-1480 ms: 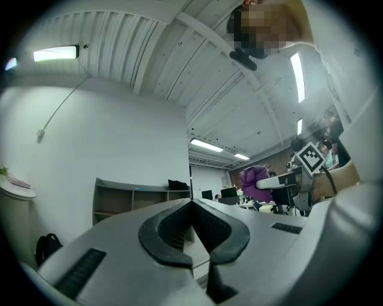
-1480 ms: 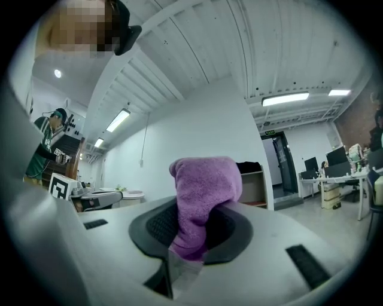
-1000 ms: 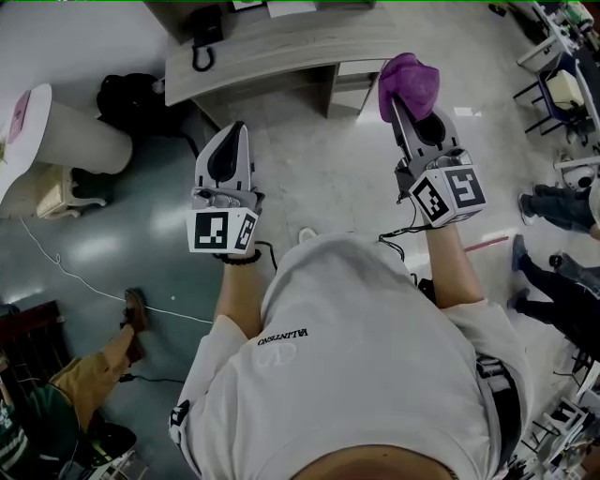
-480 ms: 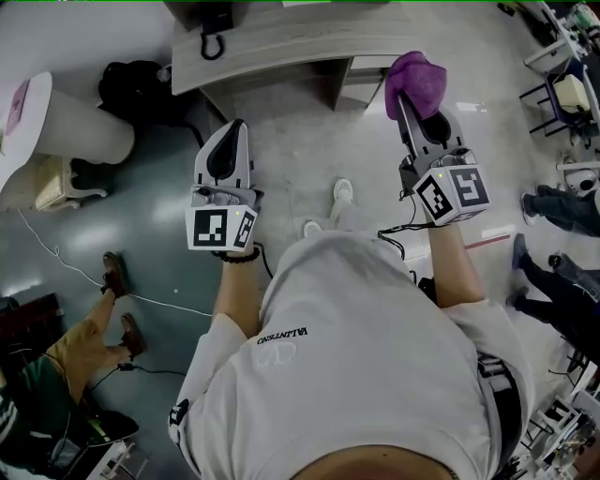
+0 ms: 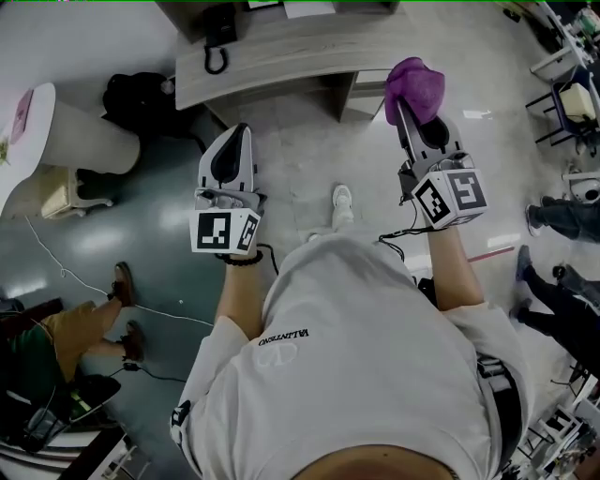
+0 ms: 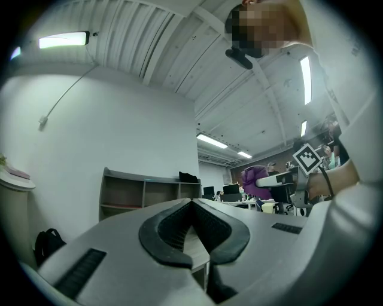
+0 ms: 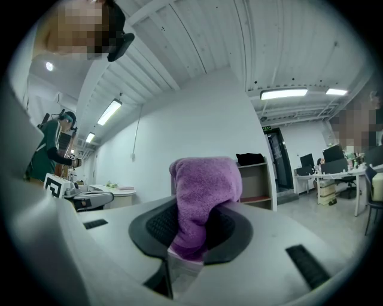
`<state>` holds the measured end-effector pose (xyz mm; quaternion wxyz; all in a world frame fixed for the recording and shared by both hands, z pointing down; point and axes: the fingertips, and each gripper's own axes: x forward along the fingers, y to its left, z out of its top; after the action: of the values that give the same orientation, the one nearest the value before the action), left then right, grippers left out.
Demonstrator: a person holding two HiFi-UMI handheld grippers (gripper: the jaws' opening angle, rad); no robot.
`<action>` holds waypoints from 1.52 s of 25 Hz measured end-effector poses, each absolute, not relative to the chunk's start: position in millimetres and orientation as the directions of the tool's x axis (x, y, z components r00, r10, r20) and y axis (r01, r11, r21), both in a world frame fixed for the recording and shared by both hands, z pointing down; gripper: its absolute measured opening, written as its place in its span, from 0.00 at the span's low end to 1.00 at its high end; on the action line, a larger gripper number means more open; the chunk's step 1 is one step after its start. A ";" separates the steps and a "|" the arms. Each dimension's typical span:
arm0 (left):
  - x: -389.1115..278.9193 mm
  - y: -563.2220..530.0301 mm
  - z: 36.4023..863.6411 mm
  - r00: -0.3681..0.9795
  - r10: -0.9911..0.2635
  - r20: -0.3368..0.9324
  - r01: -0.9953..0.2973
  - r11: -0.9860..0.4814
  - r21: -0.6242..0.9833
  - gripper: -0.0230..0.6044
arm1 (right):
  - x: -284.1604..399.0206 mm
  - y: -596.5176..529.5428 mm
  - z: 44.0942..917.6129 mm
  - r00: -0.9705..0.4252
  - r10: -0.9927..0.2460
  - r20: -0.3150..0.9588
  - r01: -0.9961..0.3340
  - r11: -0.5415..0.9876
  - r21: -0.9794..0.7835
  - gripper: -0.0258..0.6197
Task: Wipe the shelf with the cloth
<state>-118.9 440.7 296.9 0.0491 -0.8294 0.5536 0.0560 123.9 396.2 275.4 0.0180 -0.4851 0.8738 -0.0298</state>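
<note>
Shoe (image 5: 342, 200) now planted forward at centre frame, toward shelf (image 5: 281, 52) at top: person closing in, wiping not begun. Right gripper (image 5: 405, 105) unchanged, clamped on purple cloth (image 5: 414, 84), upper right, short of shelf. Left gripper (image 5: 238, 133) closed, empty

A wooden shelf (image 5: 281, 56) is seen across the floor (image 5: 300, 173). A black object (image 5: 217, 33) and white paper (image 5: 309, 7) are laid on top, and a black bag (image 5: 141, 94) is set down beside it.
</note>
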 end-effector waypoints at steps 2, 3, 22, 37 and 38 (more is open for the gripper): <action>-116.0 428.0 296.6 0.379 -0.914 -0.145 -0.925 -0.380 -0.020 0.03 | 125.3 383.2 275.8 -0.533 -0.846 -0.003 -0.844 0.532 -0.074 0.16; -114.7 420.7 295.6 0.378 -0.914 -0.145 -0.925 -0.379 -0.022 0.03 | 125.6 375.5 275.6 -0.537 -0.844 -0.002 -0.841 0.535 -0.075 0.16; -73.1 269.1 287.3 0.319 -0.938 -0.134 -0.948 -0.315 -0.047 0.03 | 154.5 214.4 278.7 -0.616 -0.788 0.001 -0.785 0.613 -0.094 0.16; -50.5 219.1 298.7 0.287 -0.951 -0.113 -0.958 -0.285 -0.041 0.03 | 172.1 154.5 296.4 -0.646 -0.763 0.023 -0.760 0.640 -0.114 0.16; -50.6 216.0 298.4 0.289 -0.951 -0.114 -0.957 -0.286 -0.041 0.03 | 170.7 152.2 296.5 -0.647 -0.762 0.023 -0.759 0.641 -0.113 0.16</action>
<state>-50.6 216.0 298.4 0.0507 -0.8011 0.5954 0.0335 170.7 152.2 296.5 0.0133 -0.4198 0.9058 -0.0560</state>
